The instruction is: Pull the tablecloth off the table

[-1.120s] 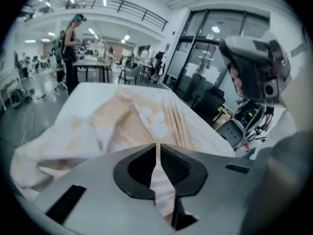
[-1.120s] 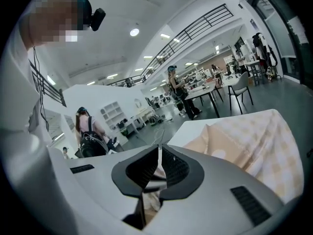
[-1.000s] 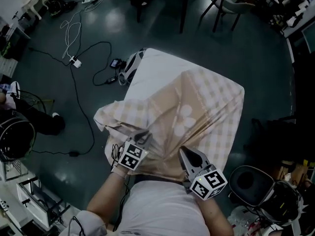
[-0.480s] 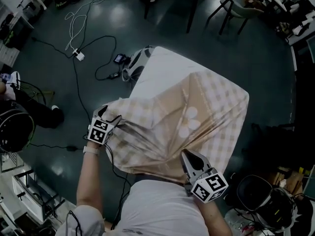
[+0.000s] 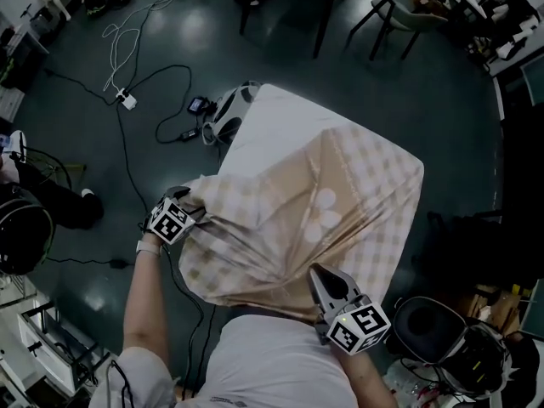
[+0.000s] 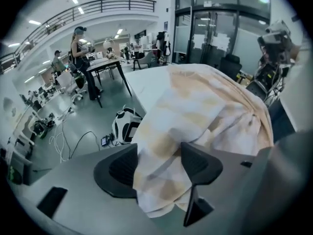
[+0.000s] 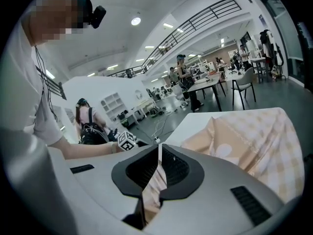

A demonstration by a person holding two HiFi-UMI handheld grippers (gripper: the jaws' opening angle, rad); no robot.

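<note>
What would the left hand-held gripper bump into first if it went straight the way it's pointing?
The left hand-held gripper has just been opening its jaws, and a bunched fold of the checked tablecloth already hangs between them, so that comes first. Behind it, probably the table.

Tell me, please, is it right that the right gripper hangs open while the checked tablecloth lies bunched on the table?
Not quite: the right gripper is shut on the checked tablecloth, as the right gripper view shows; it does lie bunched on the table.
</note>
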